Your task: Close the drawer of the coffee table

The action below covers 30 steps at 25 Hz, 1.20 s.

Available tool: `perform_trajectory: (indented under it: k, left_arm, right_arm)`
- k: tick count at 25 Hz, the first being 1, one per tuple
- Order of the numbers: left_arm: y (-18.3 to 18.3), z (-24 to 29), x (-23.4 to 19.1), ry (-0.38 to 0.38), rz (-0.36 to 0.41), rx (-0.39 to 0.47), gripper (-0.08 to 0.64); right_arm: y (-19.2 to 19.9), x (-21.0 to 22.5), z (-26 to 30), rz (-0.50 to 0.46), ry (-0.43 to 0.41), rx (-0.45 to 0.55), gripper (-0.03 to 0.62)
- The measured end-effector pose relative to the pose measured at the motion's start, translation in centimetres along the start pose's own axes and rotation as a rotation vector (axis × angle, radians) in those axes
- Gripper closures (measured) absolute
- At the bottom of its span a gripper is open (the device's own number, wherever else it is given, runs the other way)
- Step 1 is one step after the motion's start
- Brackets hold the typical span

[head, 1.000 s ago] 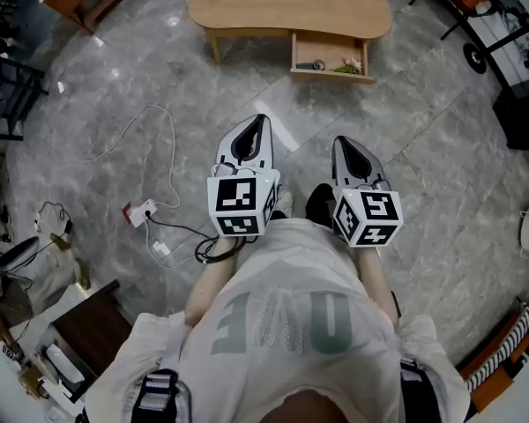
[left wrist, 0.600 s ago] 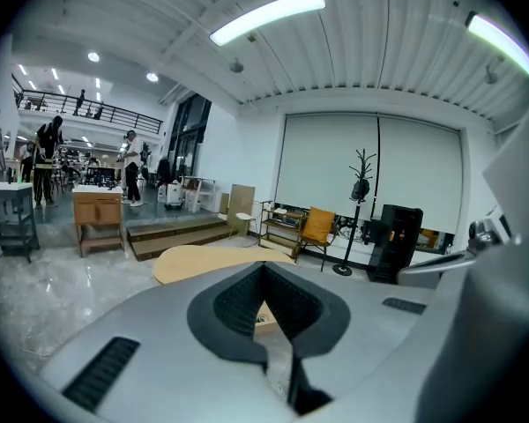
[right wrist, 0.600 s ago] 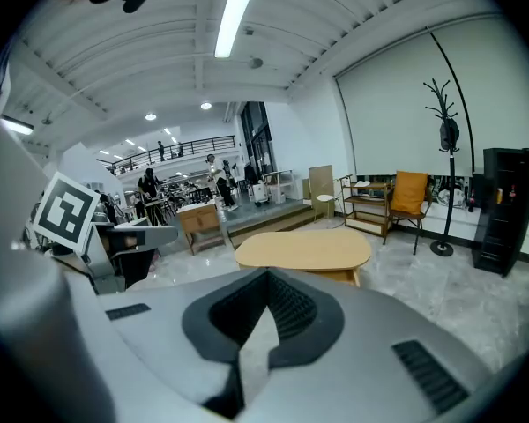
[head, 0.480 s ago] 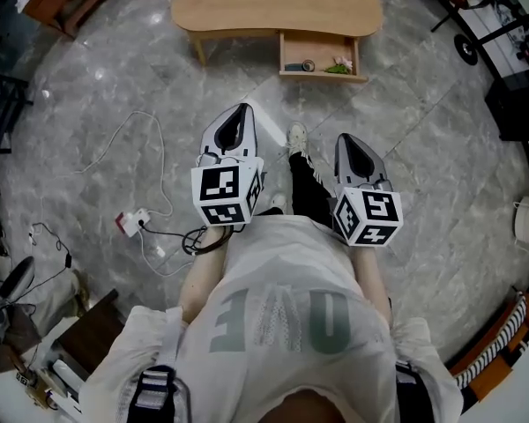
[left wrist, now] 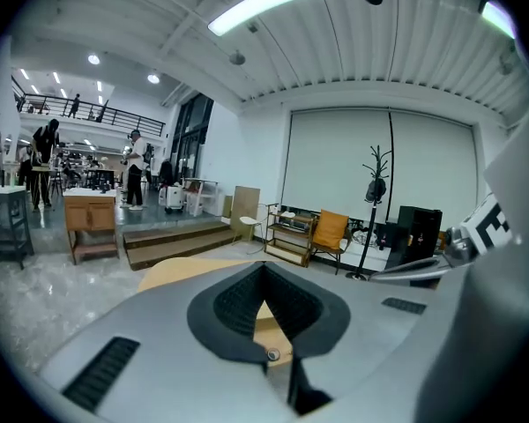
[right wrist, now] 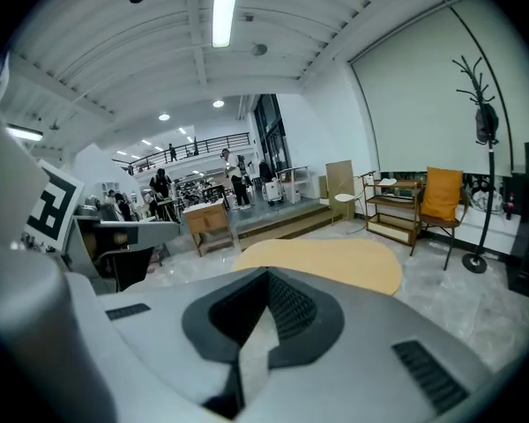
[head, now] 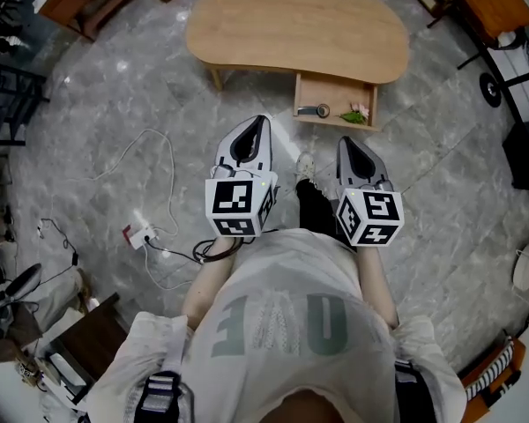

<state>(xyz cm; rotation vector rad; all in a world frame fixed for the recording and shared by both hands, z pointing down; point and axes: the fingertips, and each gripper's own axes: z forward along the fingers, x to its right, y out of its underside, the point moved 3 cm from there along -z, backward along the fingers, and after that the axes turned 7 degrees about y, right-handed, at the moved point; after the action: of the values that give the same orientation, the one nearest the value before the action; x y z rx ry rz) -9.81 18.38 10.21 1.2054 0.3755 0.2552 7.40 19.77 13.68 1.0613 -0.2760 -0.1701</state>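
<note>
The open drawer (head: 331, 91) lies just ahead of the right gripper (head: 347, 141) — untouched.

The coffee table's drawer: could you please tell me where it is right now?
In the head view, the drawer sticks out open from the right end of the coffee table, above centre, ahead of the right hand-held gripper and not touching it.

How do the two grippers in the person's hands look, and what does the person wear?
Both the left gripper and the right gripper have a smooth grey shell that narrows to a point, with black ribbed pads inside. Each carries a white cube with black square markers at its rear. The person wears a light shirt with large grey-green letters.
</note>
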Motion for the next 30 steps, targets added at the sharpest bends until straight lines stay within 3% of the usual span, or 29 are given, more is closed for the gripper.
perform_trajectory:
  k: [5, 12, 24, 30]
  left_arm:
    - [-3.7, 7.4, -1.3, -0.006, -0.03, 0.015, 0.551]
    - [-7.1, 12.8, -3.4, -0.035, -0.028, 0.031, 0.551]
    - [-9.4, 17.9, -5.6, -0.029, -0.011, 0.009, 0.551]
    - [-6.6, 20.7, -8.0, 0.01, 0.004, -0.051, 0.551]
  right_arm:
    - [-4.2, 2.4, 6.5, -0.073, -0.077, -0.019, 0.587]
    - [-8.8, 3.2, 12.4, -0.102, -0.125, 0.003, 0.586]
    - [-13.0, 3.4, 16.7, -0.098, -0.094, 0.044, 0.588]
    - [-12.4, 3.7, 19.1, -0.115, -0.128, 0.033, 0.586]
